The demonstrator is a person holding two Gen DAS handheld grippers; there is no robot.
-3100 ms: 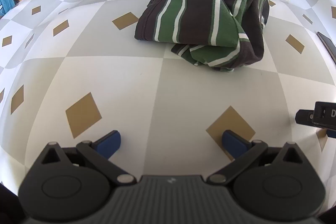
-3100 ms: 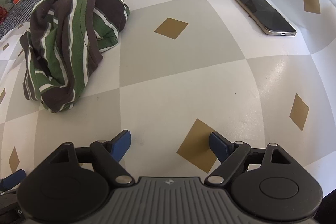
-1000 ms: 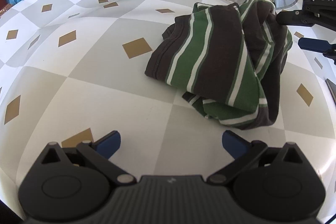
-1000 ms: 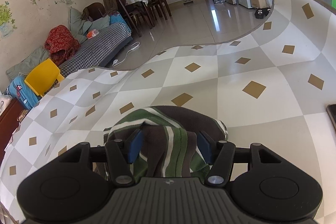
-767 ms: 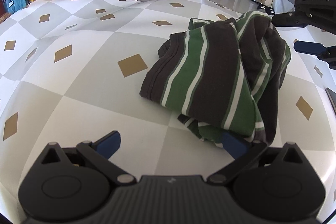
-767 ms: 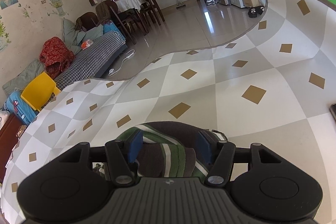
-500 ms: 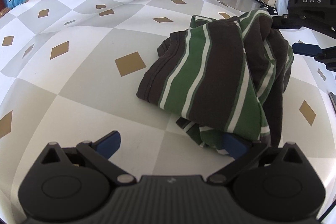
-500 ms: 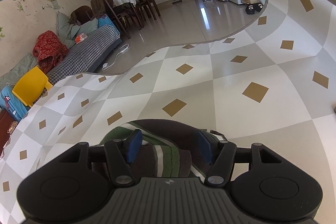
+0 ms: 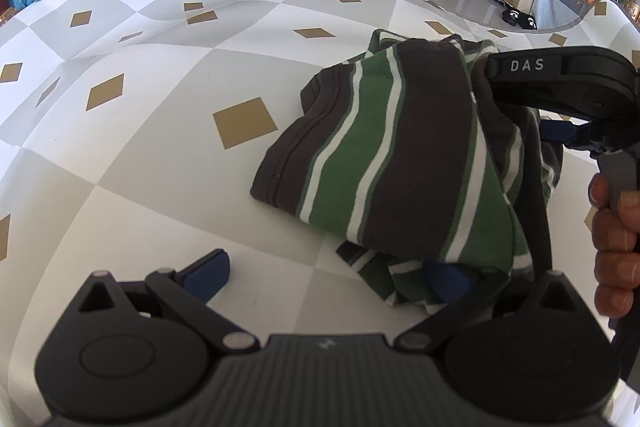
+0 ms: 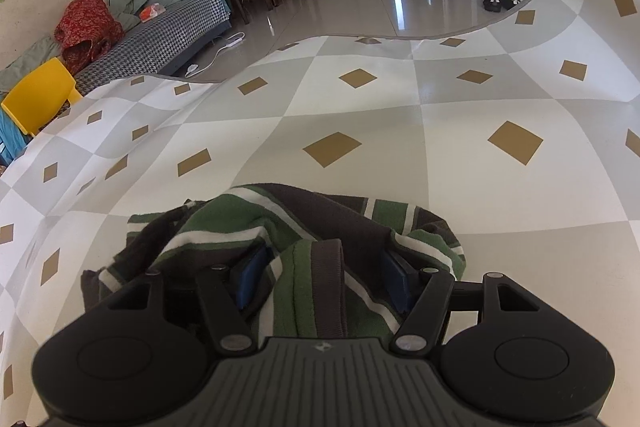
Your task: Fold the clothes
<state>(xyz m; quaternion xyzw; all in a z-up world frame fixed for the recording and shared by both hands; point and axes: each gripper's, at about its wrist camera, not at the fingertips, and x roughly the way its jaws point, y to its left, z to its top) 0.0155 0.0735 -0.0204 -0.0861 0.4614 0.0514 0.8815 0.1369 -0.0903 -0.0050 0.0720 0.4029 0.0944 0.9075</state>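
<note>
Right hand-held gripper (image 10: 324, 281) jaws apart, striped shirt (image 10: 304, 291) bunched between them

**Two wrist-mounted fisheye views**

Left wrist view: looks steeply down along its jaws from the near desk (image 9: 152, 155) edge, close to the striped garment (image 9: 404, 163). Right wrist view: sits directly above the same garment (image 10: 304, 227), facing the room beyond. Both share garment and desk.
</note>
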